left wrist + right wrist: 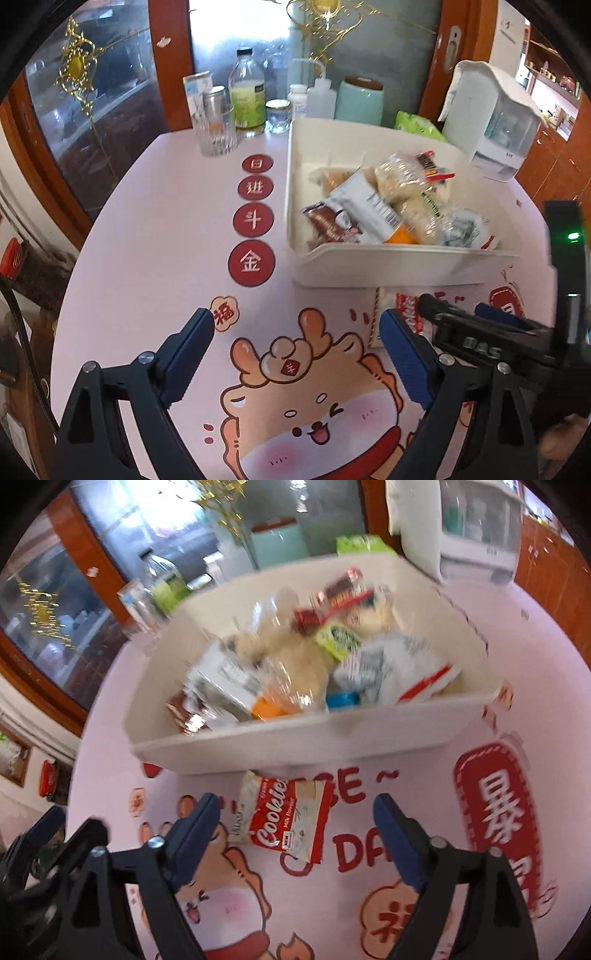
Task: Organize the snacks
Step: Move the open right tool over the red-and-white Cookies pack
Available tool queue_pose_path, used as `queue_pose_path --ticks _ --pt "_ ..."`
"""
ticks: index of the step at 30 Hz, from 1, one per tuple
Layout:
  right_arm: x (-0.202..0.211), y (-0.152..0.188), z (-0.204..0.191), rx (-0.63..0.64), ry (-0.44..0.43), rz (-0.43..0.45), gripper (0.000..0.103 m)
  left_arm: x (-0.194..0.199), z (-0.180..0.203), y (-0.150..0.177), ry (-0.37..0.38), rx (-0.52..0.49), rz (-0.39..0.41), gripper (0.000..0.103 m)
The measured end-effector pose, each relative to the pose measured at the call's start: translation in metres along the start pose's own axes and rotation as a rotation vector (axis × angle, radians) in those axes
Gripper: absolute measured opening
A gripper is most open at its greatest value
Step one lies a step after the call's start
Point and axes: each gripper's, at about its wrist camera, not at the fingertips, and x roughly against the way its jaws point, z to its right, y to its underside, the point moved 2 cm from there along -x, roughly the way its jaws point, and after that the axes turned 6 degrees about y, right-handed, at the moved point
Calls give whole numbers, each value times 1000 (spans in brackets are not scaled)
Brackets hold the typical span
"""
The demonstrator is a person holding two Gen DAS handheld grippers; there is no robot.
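Snacks already fill your white bin (332, 734); only the cookie packet (286, 818) lies on the counter (424, 812) before it. Both right gripper (295, 825) and left gripper (295, 332) fingers are released, empty.

bright daylight from rear glass | right view motion-blurred | fisheye-warped edges

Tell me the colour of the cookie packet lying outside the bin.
Red and white cookie packet, clearest in the right wrist view.
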Motion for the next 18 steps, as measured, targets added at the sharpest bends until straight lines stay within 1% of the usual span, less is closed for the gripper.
queue_pose_path --ticks 3,5,8,10,14,18 --pt "-24 5 -7 -28 28 -28 93 -10 -7 4 -15 18 -12 90" --pt "-36 6 -13 -11 61 -37 93 -18 -14 7 -20 38 -24 90" --pt "-46 10 -24 26 81 -46 95 -27 -23 9 -33 66 -36 90" --pt "-48 12 -32 63 117 -34 95 -34 -30 9 -43 83 -44 90" --pt "-52 16 -42 122 179 -44 95 -44 -38 10 -51 112 -57 90" --pt "-51 19 -42 117 183 -44 94 -49 -40 12 -50 123 -65 90"
